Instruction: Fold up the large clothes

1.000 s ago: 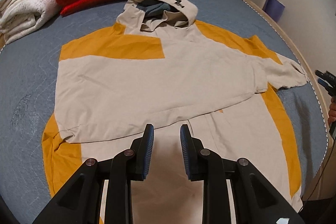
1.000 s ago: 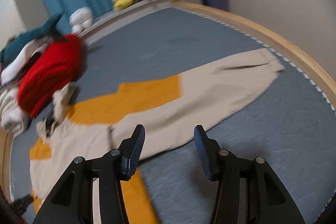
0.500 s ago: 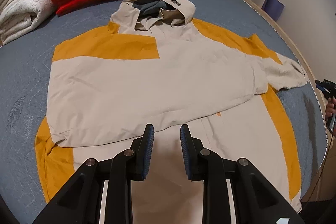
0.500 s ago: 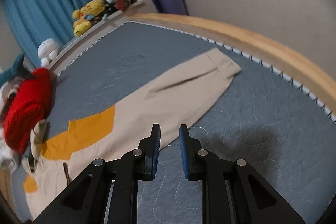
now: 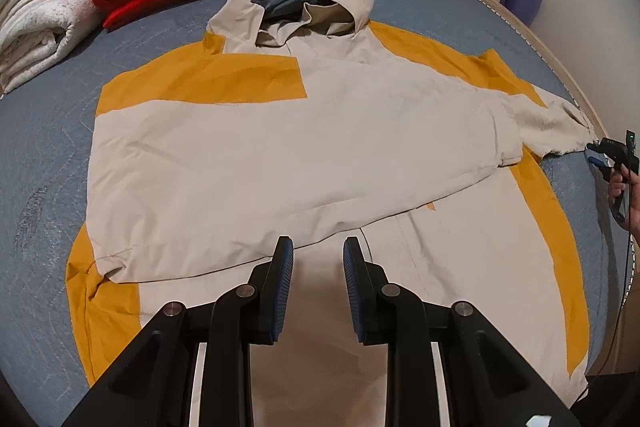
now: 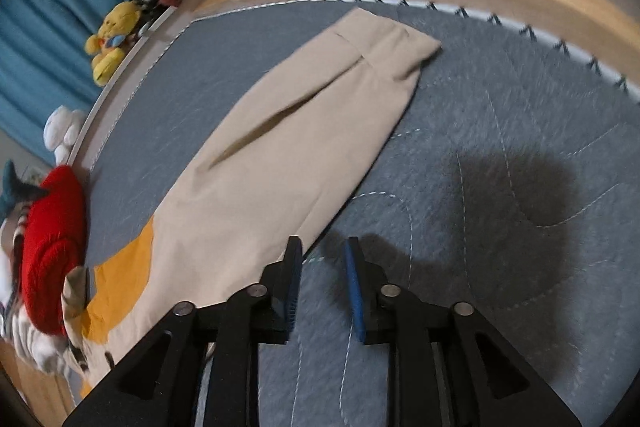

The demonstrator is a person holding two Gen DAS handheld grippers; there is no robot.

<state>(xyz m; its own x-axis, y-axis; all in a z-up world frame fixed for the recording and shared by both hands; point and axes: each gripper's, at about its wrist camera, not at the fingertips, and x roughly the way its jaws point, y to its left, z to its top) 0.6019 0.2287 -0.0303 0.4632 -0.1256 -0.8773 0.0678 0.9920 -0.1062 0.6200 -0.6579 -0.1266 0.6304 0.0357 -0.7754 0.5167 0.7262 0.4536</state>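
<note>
On the grey mattress [image 5: 48, 131], hooded jacket [image 5: 280, 147] lay flat, one sleeve folded across. I held both grippers [image 5: 316, 255] [image 6: 322, 255] parted, empty. Soft, light; I'd pinch the outstretched cuff [image 6: 384, 43] at 1 o'clock.

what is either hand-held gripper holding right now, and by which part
Nothing. The left hand-held gripper hangs open above the jacket, and the right hand-held gripper is open beside the outstretched sleeve, with no fabric between its fingers.
</note>
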